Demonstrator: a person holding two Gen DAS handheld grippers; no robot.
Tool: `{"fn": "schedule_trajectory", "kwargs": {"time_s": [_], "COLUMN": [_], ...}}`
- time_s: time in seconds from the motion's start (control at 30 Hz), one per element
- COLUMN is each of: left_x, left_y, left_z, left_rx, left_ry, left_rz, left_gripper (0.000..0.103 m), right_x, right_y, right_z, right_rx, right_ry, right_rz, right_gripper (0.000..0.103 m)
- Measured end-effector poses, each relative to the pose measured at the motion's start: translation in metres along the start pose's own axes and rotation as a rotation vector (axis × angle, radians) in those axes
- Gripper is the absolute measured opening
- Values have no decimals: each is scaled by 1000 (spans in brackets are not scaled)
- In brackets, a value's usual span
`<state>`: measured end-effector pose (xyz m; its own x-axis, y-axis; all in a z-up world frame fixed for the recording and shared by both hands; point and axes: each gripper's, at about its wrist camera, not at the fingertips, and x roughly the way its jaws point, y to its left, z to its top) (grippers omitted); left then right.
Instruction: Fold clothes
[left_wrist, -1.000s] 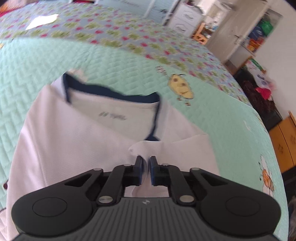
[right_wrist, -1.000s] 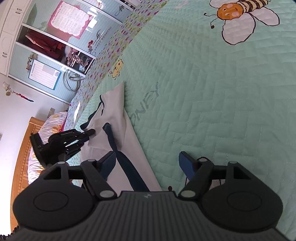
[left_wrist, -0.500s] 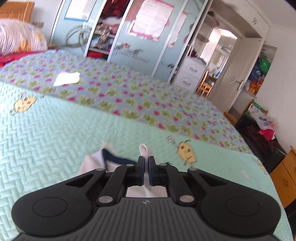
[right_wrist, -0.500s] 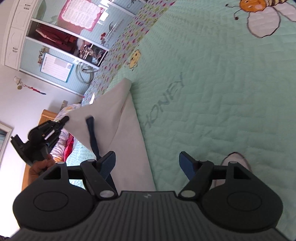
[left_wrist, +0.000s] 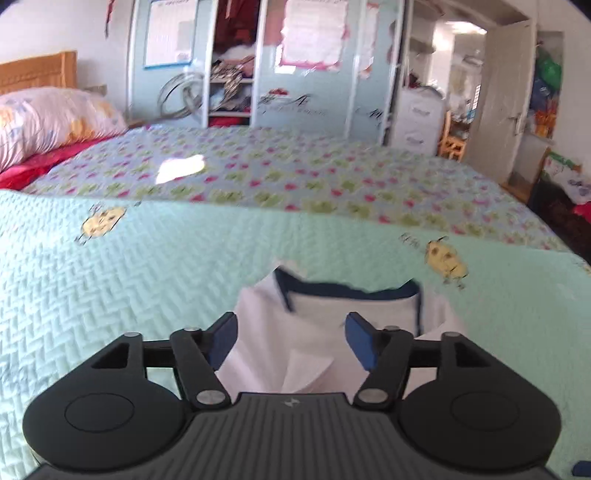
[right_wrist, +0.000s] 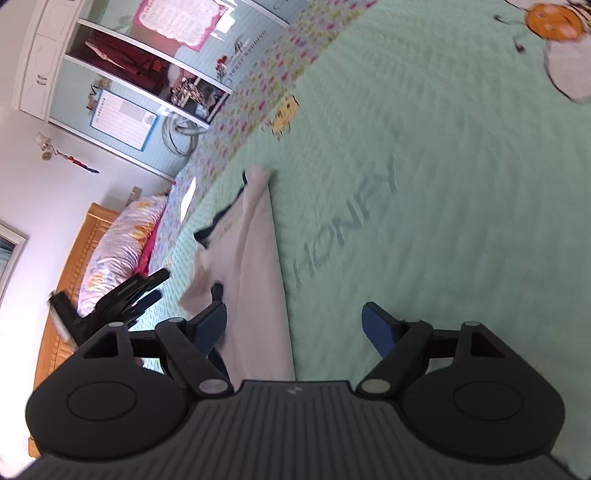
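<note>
A white polo shirt with a navy collar (left_wrist: 314, 332) lies on the mint green quilt (left_wrist: 129, 280); a folded flap of it rests on the body between the fingers. My left gripper (left_wrist: 291, 341) is open just above the shirt, holding nothing. In the right wrist view the shirt (right_wrist: 255, 258) lies flat as a long white strip with its collar at the far end. My right gripper (right_wrist: 295, 325) is open and empty above the shirt's near edge. The left gripper (right_wrist: 122, 295) shows there at the left, beside the shirt.
The bed carries a floral cover (left_wrist: 295, 173) further back and a pillow (left_wrist: 48, 118) by the wooden headboard. A wardrobe with glass doors (left_wrist: 258, 62) stands behind. The quilt shows the word HONEY (right_wrist: 343, 225) and a bee print (right_wrist: 554, 33) right of the shirt.
My left gripper was shut on a fold of the shirt and lifted it; now it has opened and the fold lies on the shirt. The right gripper stayed open.
</note>
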<state>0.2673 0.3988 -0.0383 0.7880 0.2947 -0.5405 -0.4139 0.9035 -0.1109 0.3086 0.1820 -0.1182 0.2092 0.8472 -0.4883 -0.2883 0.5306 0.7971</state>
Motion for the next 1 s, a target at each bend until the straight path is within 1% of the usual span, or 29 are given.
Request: {"fn": "schedule_trajectory", "kwargs": {"time_s": [0.03,0.13,0.17,0.2,0.27,0.3,0.33,0.43,0.5,0.57,0.63,0.7,0.73,0.77,0.8,0.83,0.93,0.97,1.0], "left_x": [-1,26,36,47,68,75,82,89,91,92,95,99,101,102,102,102,102,104,105], "left_y": [-6,-23,-27,-33,-44,-48,-51,-56,-54,-53,-50,-46,-43,-40,-38,-38,-41,-41,-41], "left_z": [6,17,19,21,24,25,26,18,9,0,-8,-17,-20,-23,-24,-24,-21,-21,-21], "left_rx": [17,-24,-48,-58,-78,-78,-78,-149,-184,-218,-244,-260,-279,-301,-319,-318,-289,-280,-278], "left_ry": [-16,97,124,144,184,189,193,174,178,182,193,212,220,219,214,212,221,229,232], "left_rz": [-66,-243,-268,-278,-297,-288,-280,-251,-249,-248,-244,-235,-231,-228,-233,-236,-251,-254,-253], "left_gripper": [74,73,73,71,70,70,70,70,70,70,71,71,71,71,71,71,72,72,72], "right_x": [9,48,65,83,116,131,145,170,185,197,202,204,206,209,212,215,223,219,212], "right_y": [-2,-10,-13,-16,-21,-22,-22,-13,-8,-2,0,-4,-8,-12,-16,-17,-21,-20,-17], "right_z": [10,43,55,66,85,93,100,115,122,124,125,125,126,127,127,128,129,130,133], "right_rx": [15,121,166,205,260,286,291,265,270,260,260,292,321,343,359,370,399,375,337], "right_ry": [-7,-27,-23,-13,31,51,69,83,112,153,186,210,222,236,254,268,303,270,218], "right_rz": [33,150,190,223,259,266,270,269,260,223,199,180,171,167,168,176,205,191,169], "right_gripper": [81,81,81,81,82,82,81,81,78,65,58,47,38,33,25,21,13,9,0]}}
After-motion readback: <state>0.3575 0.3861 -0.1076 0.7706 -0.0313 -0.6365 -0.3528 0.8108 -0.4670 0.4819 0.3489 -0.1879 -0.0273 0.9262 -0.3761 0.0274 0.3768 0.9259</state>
